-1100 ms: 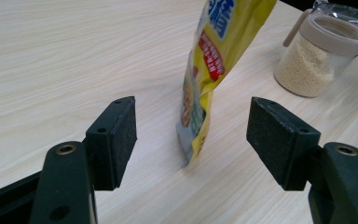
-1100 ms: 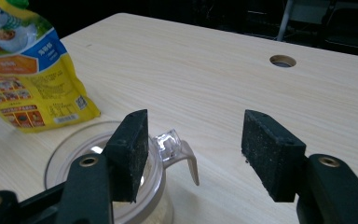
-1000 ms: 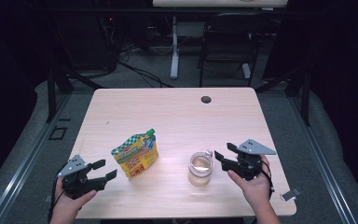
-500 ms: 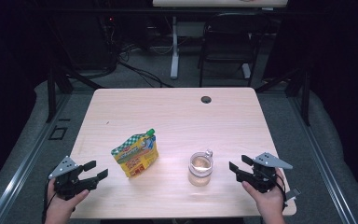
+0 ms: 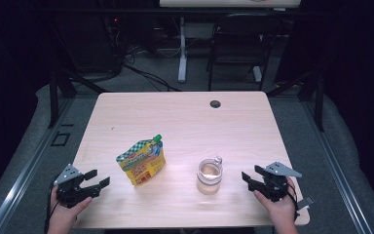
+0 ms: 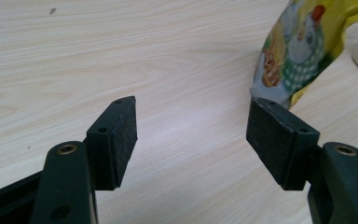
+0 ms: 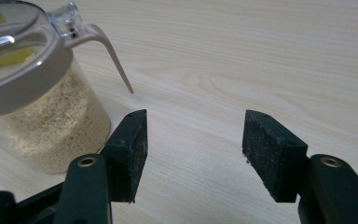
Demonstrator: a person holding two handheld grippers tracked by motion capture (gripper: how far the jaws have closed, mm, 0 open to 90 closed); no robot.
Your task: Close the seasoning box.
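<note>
At the bottom of the high view, both grippers sit low near the surface's [image 5: 185,117] front edge, the left gripper [image 5: 99,179] at lower left and the right gripper [image 5: 251,176] at lower right, each with its fingers spread wide and holding nothing. Between them lie the pouch [image 5: 142,161], left of centre, and the jar [image 5: 209,175], right of centre, both apart from the grippers. This looks like the approach stage: nothing is grasped yet. The next move would likely call for carrying each gripper inward until its thing sits between the fingers.

From the left gripper view, the pouch [image 6: 303,51] fills the upper right, its printed chicken and green check legible. From the right gripper view, the jar [image 7: 42,107] at upper left reveals pale granules, a clear lid and a thin latch lever.
</note>
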